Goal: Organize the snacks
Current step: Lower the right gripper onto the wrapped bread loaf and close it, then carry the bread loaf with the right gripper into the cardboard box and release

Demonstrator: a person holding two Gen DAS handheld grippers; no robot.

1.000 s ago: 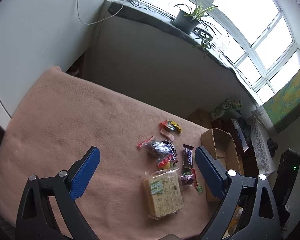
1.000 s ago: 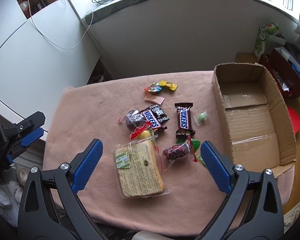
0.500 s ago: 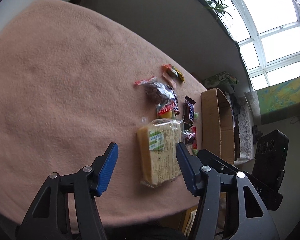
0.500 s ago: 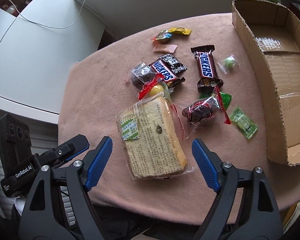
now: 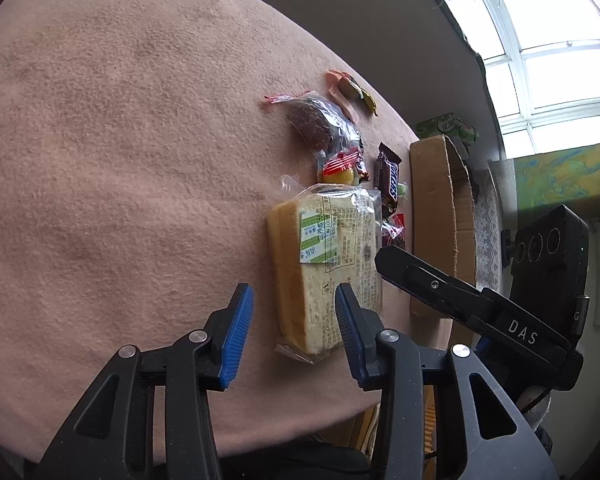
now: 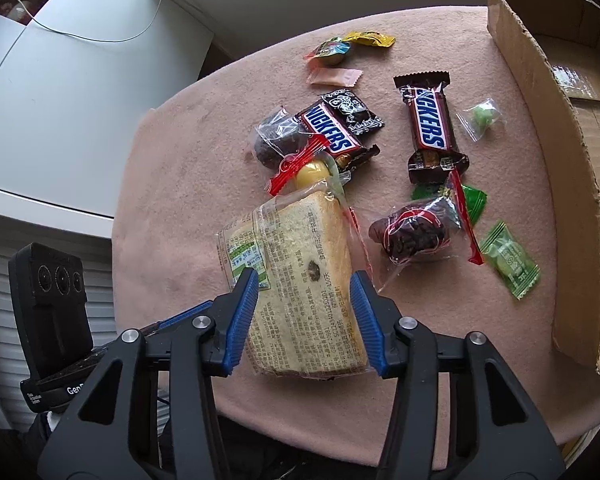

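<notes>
A wrapped loaf of sliced bread lies at the near edge of the pink blanket. My right gripper straddles its near end. Its jaws are closing, and the blue pads sit beside the wrapper without visibly squeezing it. My left gripper hovers at the bread's near left corner. Its jaws are closing too, and the left pad stands clear of the loaf. Two Snickers bars, a dark wrapped cake and green candies lie beyond.
An open cardboard box stands at the right side of the table, also seen edge-on as the box. Small candies lie at the far side. The right gripper's black finger crosses by the bread's right edge.
Both grippers have dropped towards the table and tilted down onto the bread. Both pairs of jaws have narrowed from wide open.
</notes>
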